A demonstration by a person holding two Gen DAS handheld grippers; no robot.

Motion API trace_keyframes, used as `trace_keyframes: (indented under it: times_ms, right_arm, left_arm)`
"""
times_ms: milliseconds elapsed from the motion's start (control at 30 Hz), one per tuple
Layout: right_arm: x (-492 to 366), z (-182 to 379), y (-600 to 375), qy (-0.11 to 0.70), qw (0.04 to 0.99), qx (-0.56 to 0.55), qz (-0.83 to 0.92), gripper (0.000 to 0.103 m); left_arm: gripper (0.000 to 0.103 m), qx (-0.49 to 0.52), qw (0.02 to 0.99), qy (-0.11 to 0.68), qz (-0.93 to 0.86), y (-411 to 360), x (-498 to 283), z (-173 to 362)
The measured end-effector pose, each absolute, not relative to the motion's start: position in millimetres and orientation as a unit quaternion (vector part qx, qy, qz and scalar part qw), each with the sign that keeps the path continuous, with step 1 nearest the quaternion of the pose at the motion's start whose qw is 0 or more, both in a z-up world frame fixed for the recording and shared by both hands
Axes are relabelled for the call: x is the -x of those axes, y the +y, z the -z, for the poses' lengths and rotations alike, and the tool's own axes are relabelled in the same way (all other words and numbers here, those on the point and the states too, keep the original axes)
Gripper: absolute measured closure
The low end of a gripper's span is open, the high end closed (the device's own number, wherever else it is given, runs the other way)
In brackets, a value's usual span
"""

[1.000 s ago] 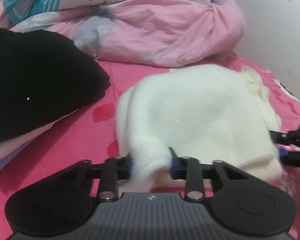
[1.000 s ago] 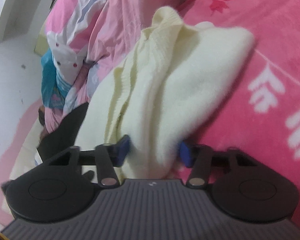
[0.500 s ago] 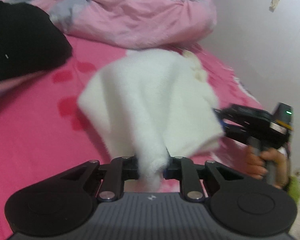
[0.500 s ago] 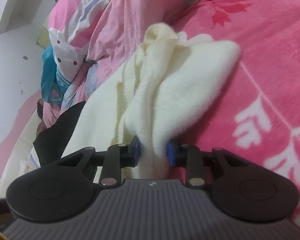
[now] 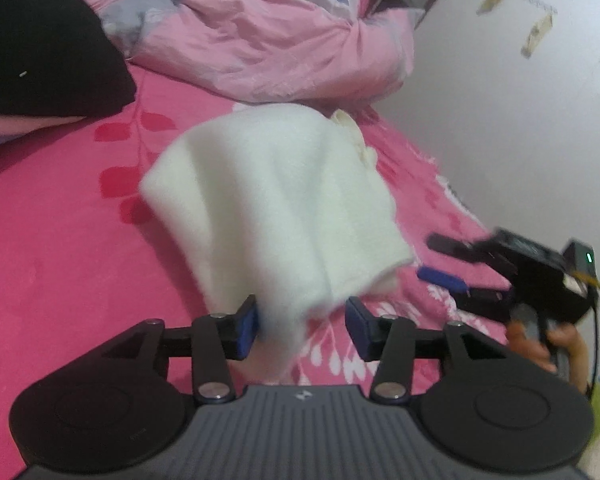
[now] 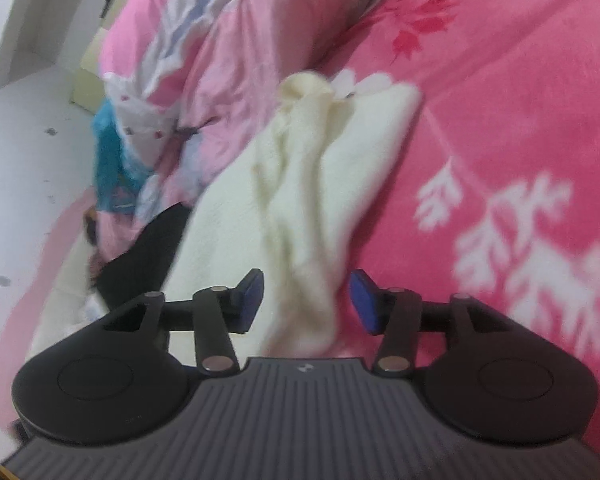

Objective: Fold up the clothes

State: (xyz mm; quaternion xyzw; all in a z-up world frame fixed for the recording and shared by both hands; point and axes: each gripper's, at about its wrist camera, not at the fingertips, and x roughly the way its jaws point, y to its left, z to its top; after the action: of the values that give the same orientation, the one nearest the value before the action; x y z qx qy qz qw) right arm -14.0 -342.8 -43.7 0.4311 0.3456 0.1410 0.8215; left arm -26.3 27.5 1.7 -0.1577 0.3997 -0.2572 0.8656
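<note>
Cream sweater (image 5: 272, 200) lies folded into a compact bundle on the pink bed (image 5: 60, 240). Left gripper (image 5: 300, 320) and right gripper (image 6: 306, 300) are opening, cloth loose between spread pads. Fold apparently complete; stacking beside the black garment (image 5: 40, 52) likely remains.

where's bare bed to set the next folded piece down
Bare pink bedspread lies between the cream garment and the black pile, left in the left wrist view. More bare spread lies on the garment's other side. Crowded: the pink duvet heaped behind, and near the right gripper.
</note>
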Motion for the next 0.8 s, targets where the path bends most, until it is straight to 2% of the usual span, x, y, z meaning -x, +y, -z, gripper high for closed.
trace_keyframes:
  times_ms: [100, 267, 500, 800]
  right_arm:
    - [31.5, 37.7, -322.9, 0.355, 0.8, -0.45, -0.18, 0.04]
    - [38.6, 40.2, -272.4, 0.375, 0.763, -0.47, -0.236, 0.024]
    - [16.8, 66.1, -226.0, 0.406, 0.713, -0.533, -0.205, 0.019]
    - [-6.8, 65.2, -183.1, 0.379, 0.701, -0.563, -0.218, 0.016]
  left_arm:
    - [0.046, 0.192, 0.861, 0.399, 0.249, 46.2, 33.4, 2.6]
    - [0.046, 0.246, 0.857, 0.393, 0.224, 77.4, 41.8, 4.8]
    - [0.046, 0.283, 0.863, 0.374, 0.186, 111.2, 44.1, 5.9]
    - [0.046, 0.314, 0.865, 0.365, 0.139, 141.0, 40.7, 10.9]
